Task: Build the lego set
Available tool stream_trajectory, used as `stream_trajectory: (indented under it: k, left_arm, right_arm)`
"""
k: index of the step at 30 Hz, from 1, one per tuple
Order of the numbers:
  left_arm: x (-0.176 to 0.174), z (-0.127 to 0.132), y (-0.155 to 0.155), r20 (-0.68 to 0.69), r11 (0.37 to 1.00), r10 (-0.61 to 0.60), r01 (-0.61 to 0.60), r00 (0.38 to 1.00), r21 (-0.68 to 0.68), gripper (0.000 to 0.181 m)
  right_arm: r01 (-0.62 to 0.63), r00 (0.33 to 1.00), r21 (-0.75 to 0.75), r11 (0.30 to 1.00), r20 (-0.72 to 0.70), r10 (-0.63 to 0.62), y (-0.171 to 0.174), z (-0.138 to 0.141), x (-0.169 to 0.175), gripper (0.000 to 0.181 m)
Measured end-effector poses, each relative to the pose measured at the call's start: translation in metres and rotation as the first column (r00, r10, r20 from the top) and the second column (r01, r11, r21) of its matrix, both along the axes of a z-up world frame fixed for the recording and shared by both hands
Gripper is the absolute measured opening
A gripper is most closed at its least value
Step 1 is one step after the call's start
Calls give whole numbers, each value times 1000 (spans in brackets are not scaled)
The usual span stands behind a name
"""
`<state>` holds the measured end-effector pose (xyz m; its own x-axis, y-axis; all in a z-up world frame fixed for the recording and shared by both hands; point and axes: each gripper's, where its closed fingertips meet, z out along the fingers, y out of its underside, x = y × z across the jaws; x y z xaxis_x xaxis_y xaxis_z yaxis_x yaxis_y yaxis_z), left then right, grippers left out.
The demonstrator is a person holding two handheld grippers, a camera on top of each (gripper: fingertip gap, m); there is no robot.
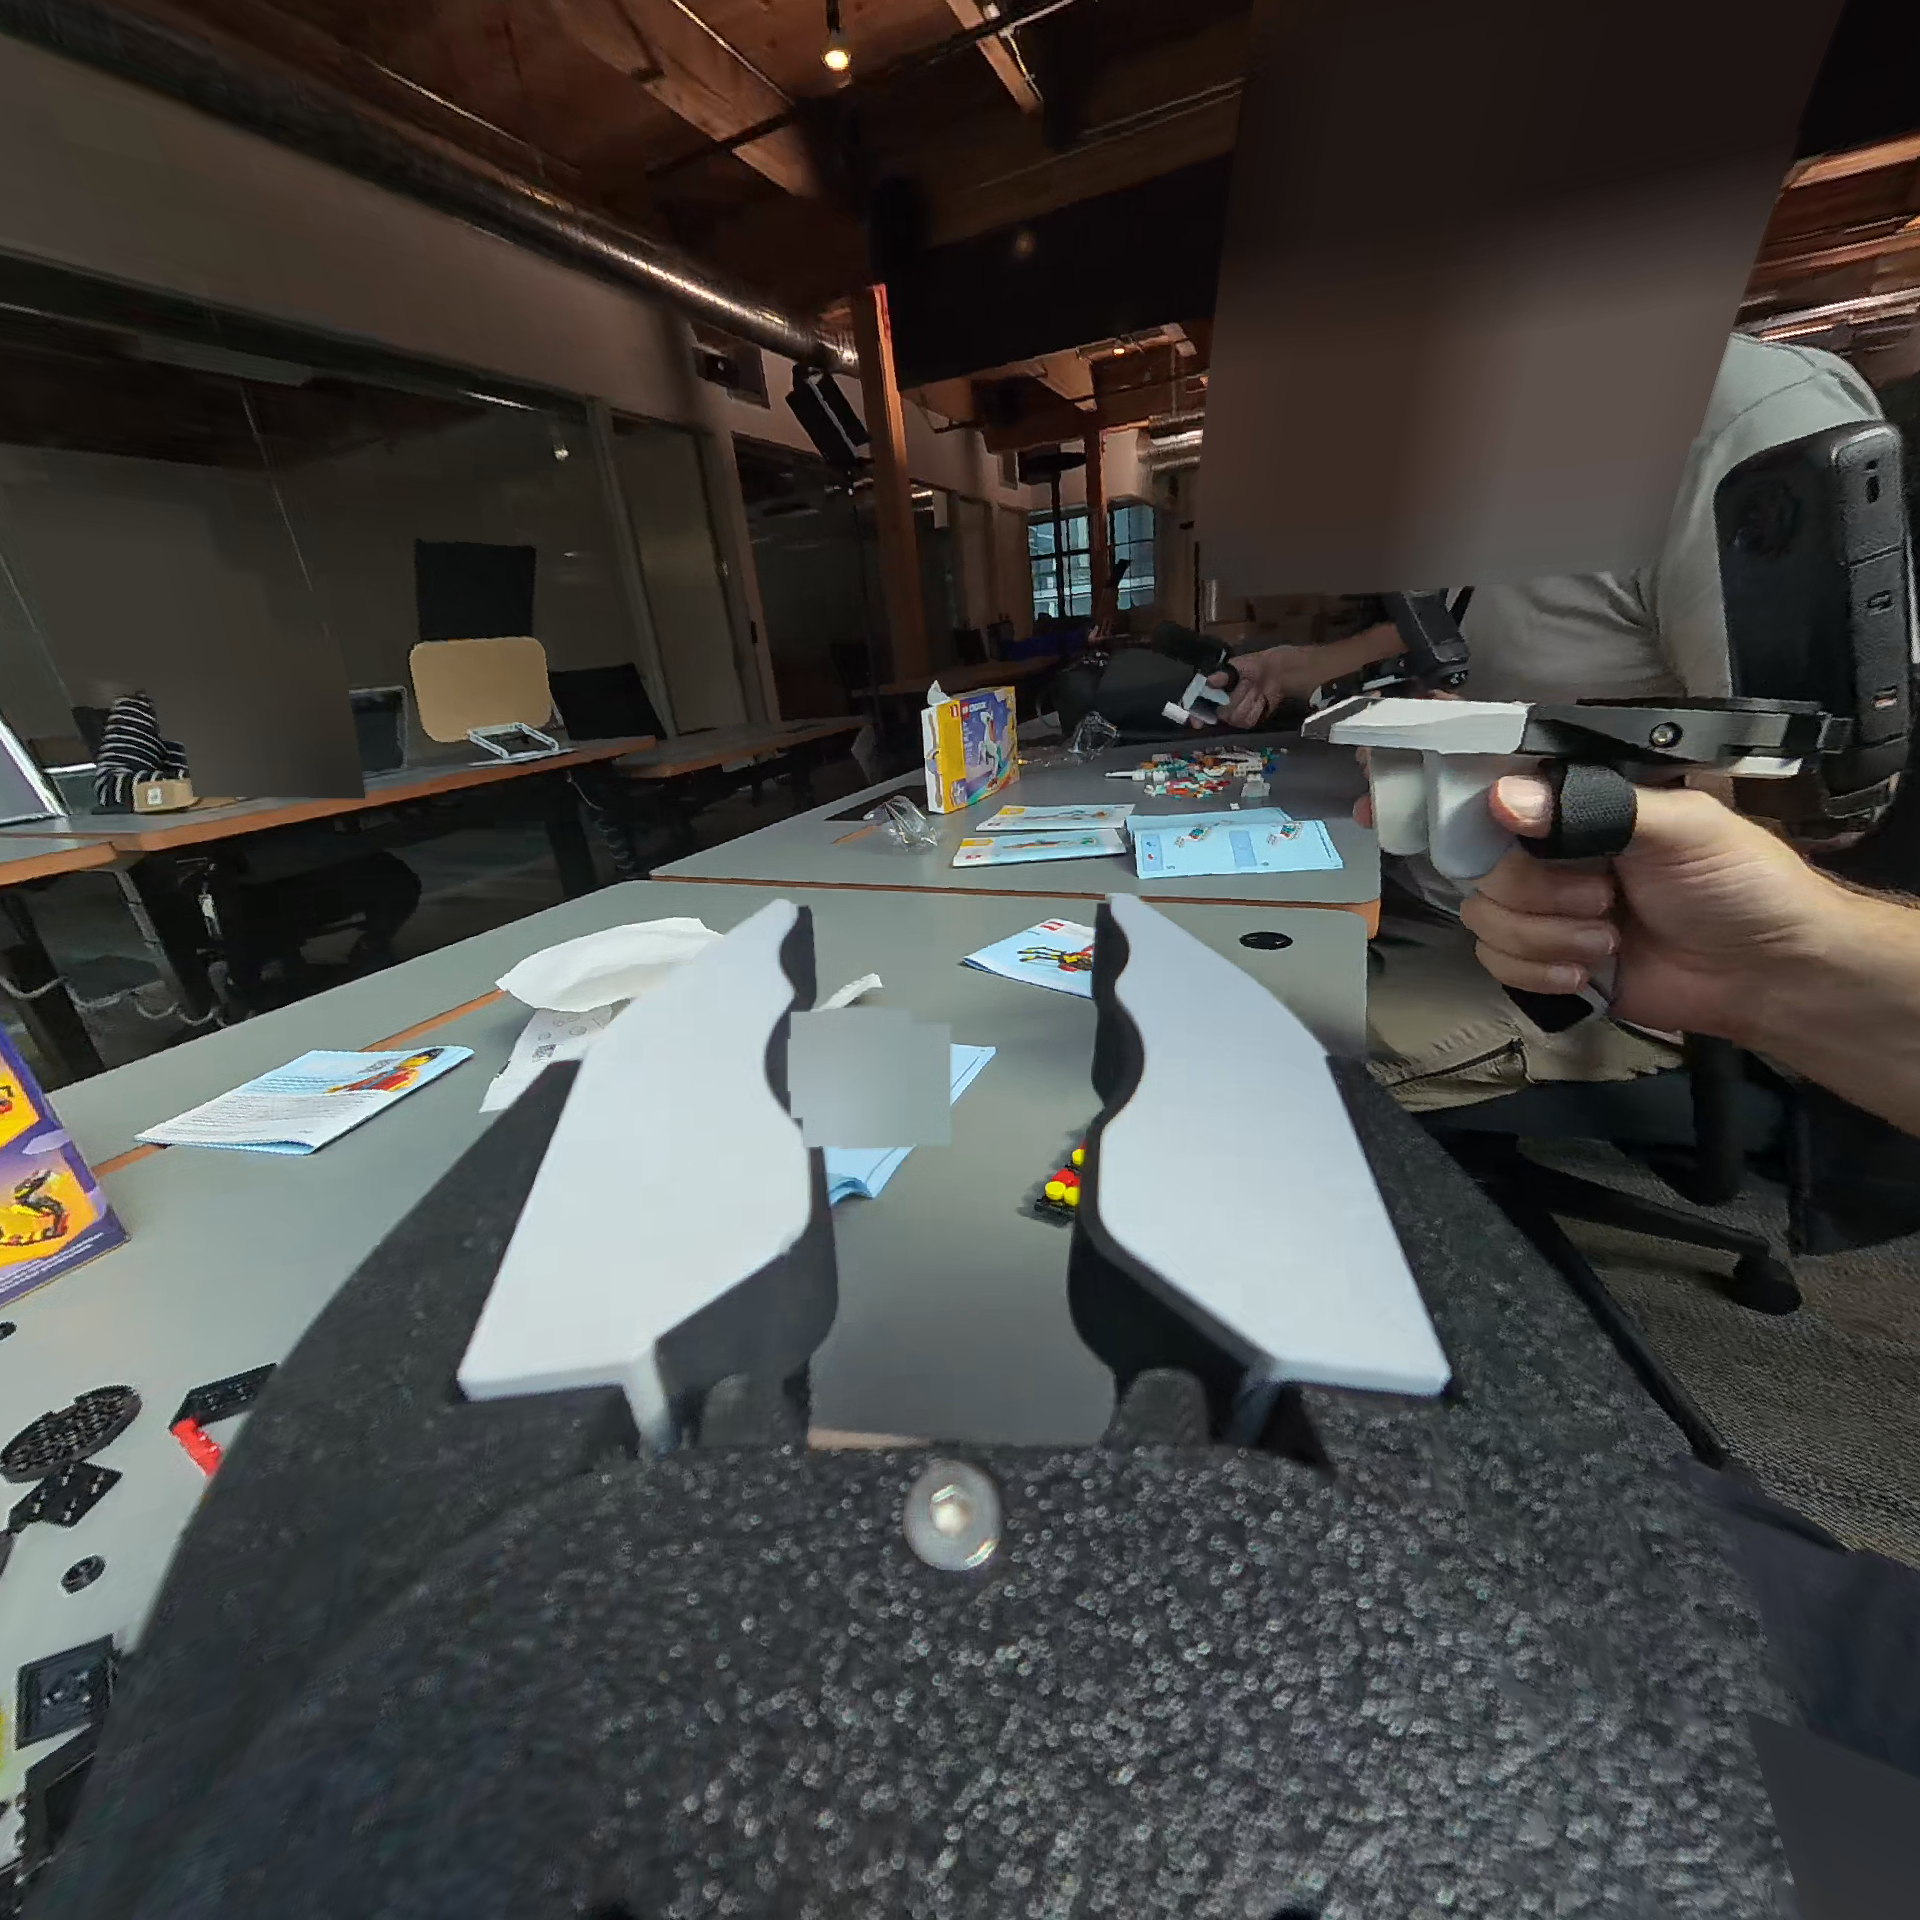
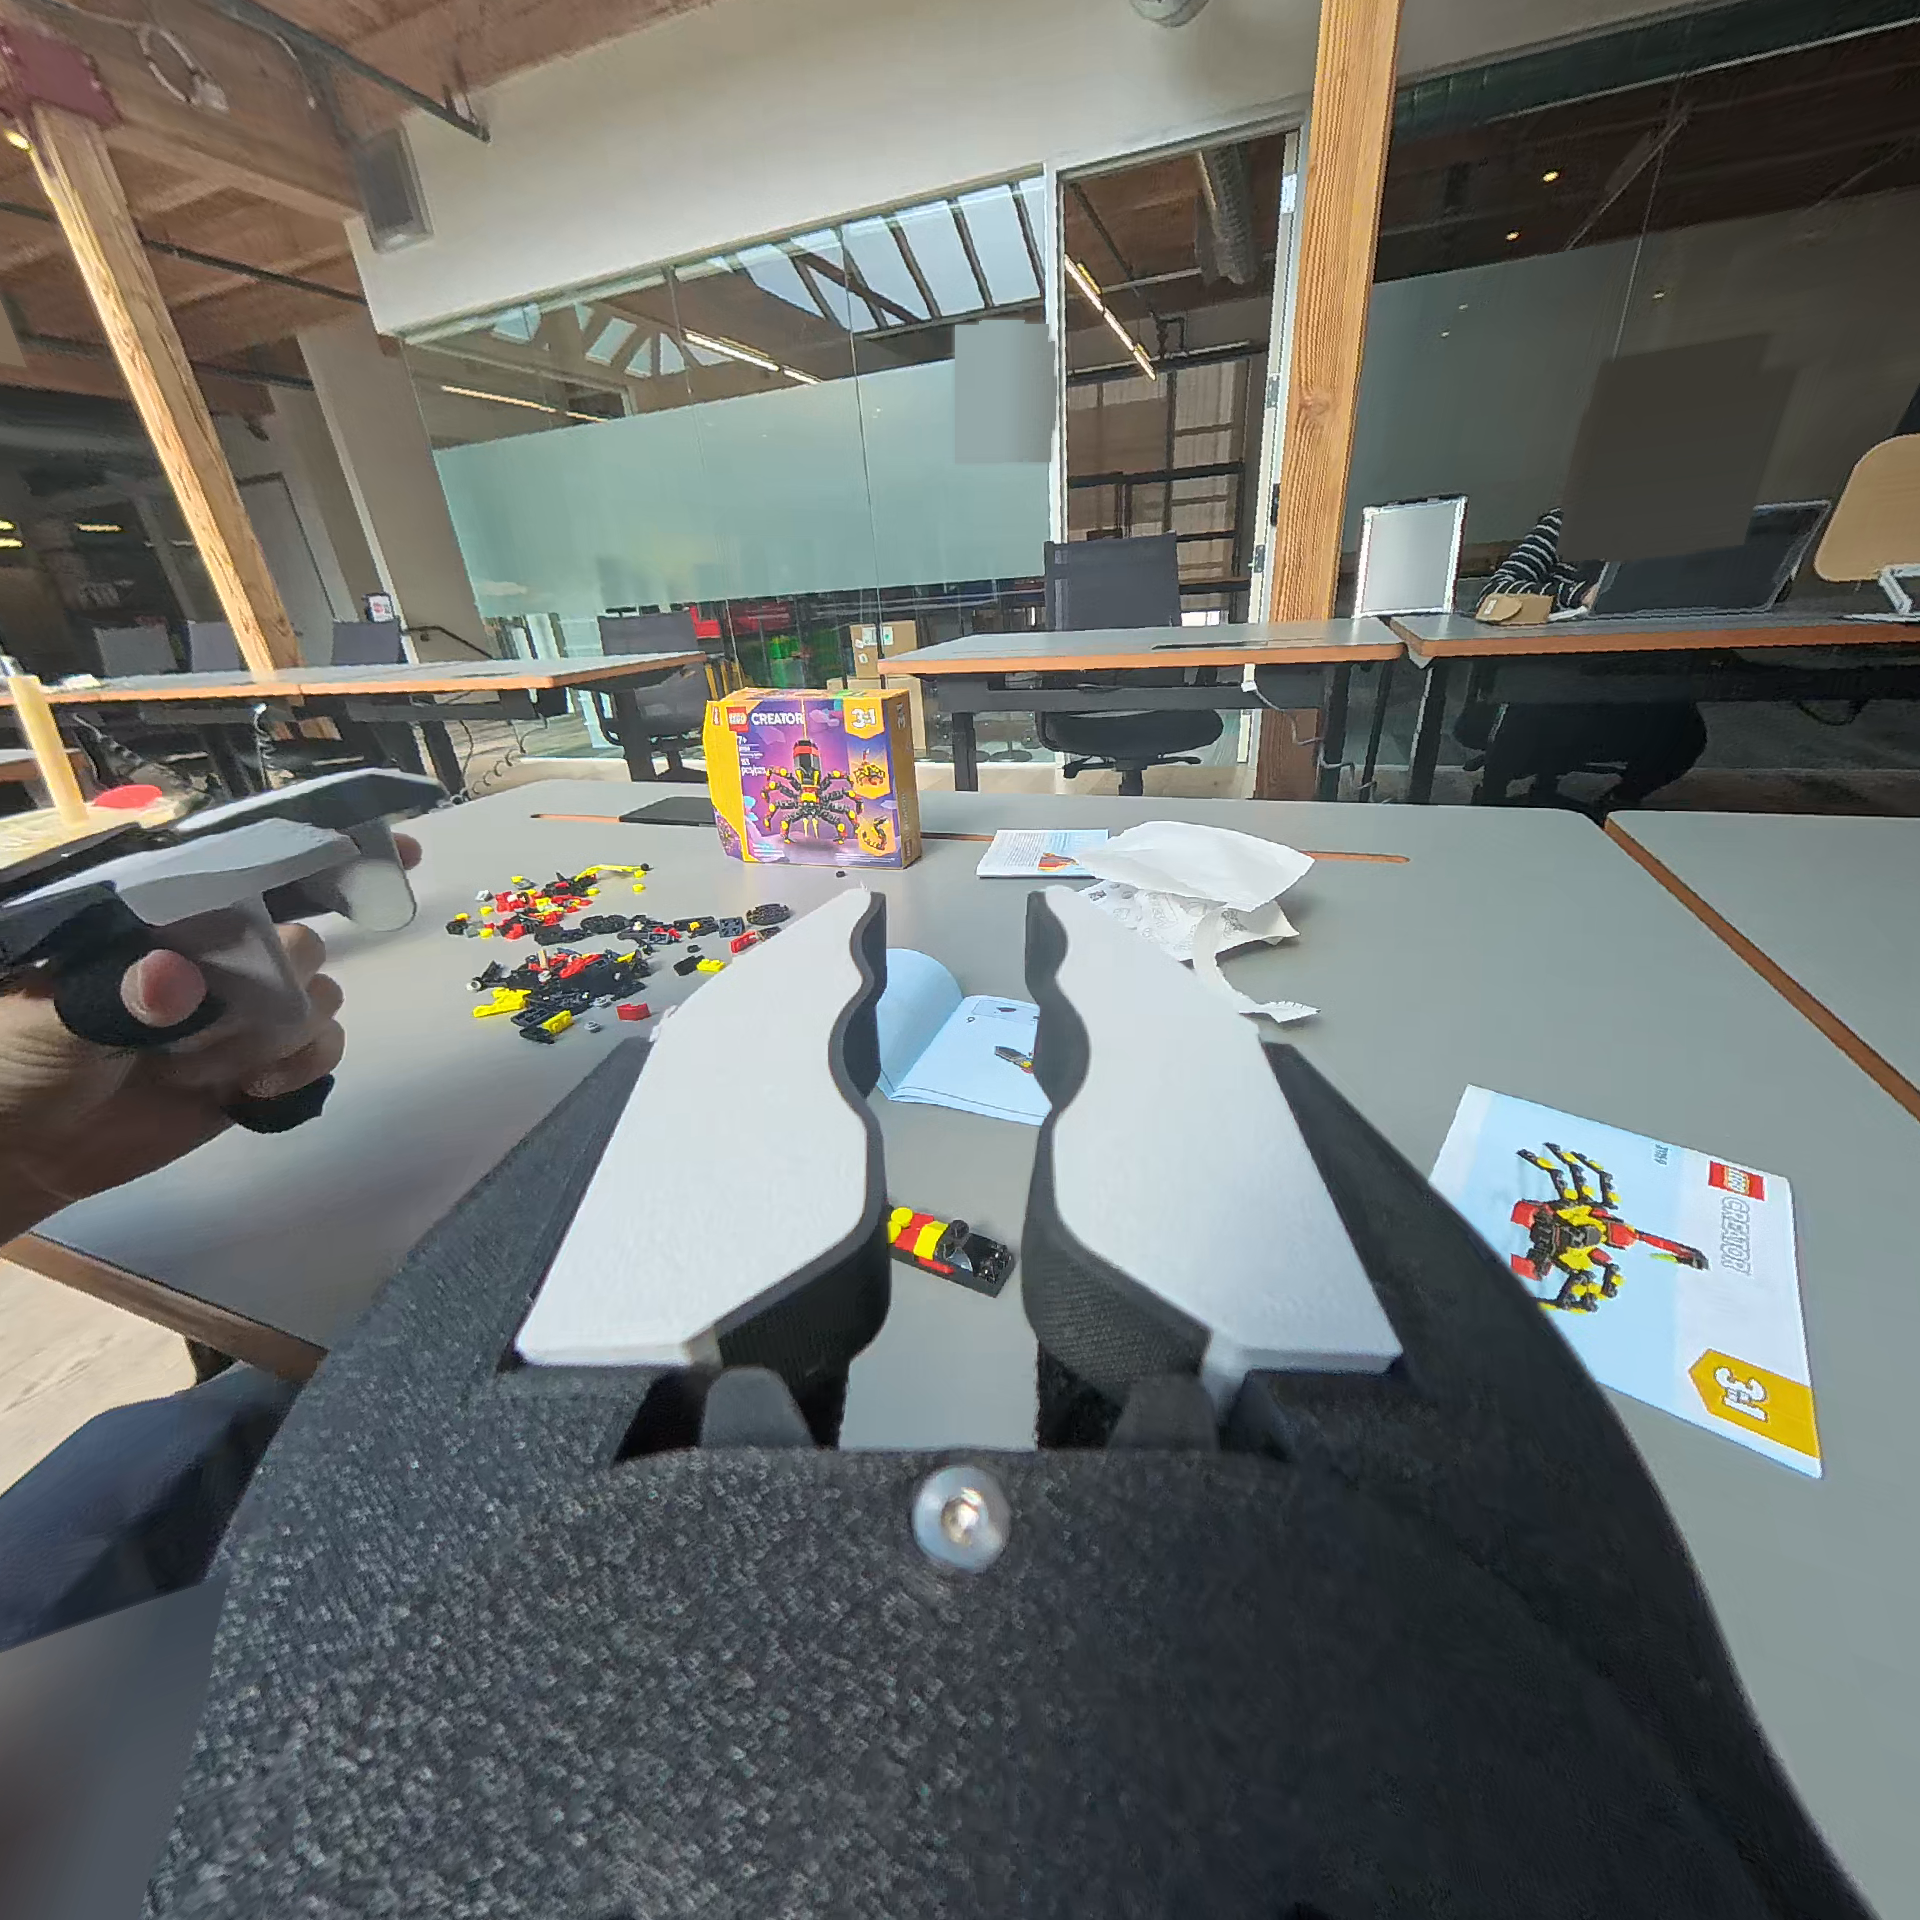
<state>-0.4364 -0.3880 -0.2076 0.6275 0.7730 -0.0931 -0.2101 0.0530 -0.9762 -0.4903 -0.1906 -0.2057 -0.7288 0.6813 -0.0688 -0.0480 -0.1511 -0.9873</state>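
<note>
My left gripper [image 1: 951, 925] is open and empty, held above the grey table [image 1: 312, 1299]. My right gripper [image 2: 956, 914] is also open and empty, with a narrower gap. A small black, red and yellow lego assembly [image 2: 951, 1247] lies on the table below and between the right fingers; it also shows in the left wrist view [image 1: 1060, 1190] beside the right finger. Behind it lies an open light-blue instruction booklet [image 2: 956, 1039]. A pile of loose black, red and yellow pieces [image 2: 582, 945] lies to the left. Each view shows the other gripper [image 1: 1340, 727] [image 2: 400, 821] held in a hand.
The purple lego box [image 2: 810, 779] stands at the back of the table. A crumpled white paper bag [image 2: 1195, 873] lies at back right, a closed booklet [image 2: 1642, 1268] at right. Another person with grippers works at a neighbouring table [image 1: 1039, 883] with its own lego set [image 1: 1205, 774].
</note>
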Motion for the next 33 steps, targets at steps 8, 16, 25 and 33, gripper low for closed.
stream_trajectory:
  k: [8,16,25,33]
  left_arm:
    - [-11,11,-29,-126,971,234,-238,964,-17,118]
    - [-26,-8,-40,-159,929,325,-346,932,-134,106]
    - [-65,-1,-5,-221,944,286,-314,932,-104,100]
    - [-70,13,40,-42,989,14,-8,999,144,128]
  right_arm:
    - [-71,995,153,986,-57,81,-29,-14,-19,31]
    - [-157,986,171,973,-35,165,-40,-38,-53,35]
    - [-136,989,116,984,-44,142,-23,-33,-83,31]
    - [-283,958,47,958,61,280,-21,-25,-75,44]
